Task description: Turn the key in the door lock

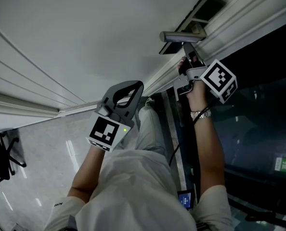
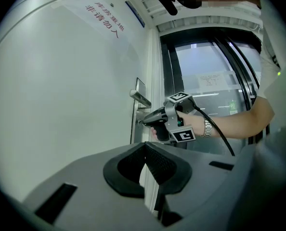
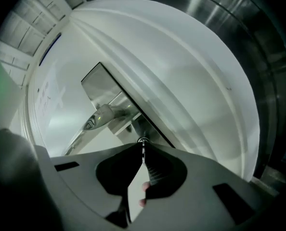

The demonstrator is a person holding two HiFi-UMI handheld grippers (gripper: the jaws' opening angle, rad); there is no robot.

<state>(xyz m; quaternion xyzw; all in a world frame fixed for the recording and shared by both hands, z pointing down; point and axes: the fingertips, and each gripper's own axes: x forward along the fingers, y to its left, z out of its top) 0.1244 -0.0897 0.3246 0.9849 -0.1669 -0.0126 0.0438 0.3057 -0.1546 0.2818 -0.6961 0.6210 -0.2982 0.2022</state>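
Clamping a thin silver metal key, the right tongs hold it at the round keyhole just off their tips, a silver lever handle just beyond. The left tongs are clenched empty, well behind.

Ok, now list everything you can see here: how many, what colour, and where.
door: one, white, fills the upper left of the head view
door handle: one, silver, near the door's edge
lock plate: one, silver, behind the handle
key: one, thin metal, at the lock below the handle
lettering: one patch, red, high on the door
glass panel: one, dark-framed, beside the door
office chair: one, black, on the floor at lower left
wristwatch: one, silver, on the right wrist
left gripper: one, grey, held off the door, jaws together, empty
right gripper: one, grey, at the lock, closed on the key
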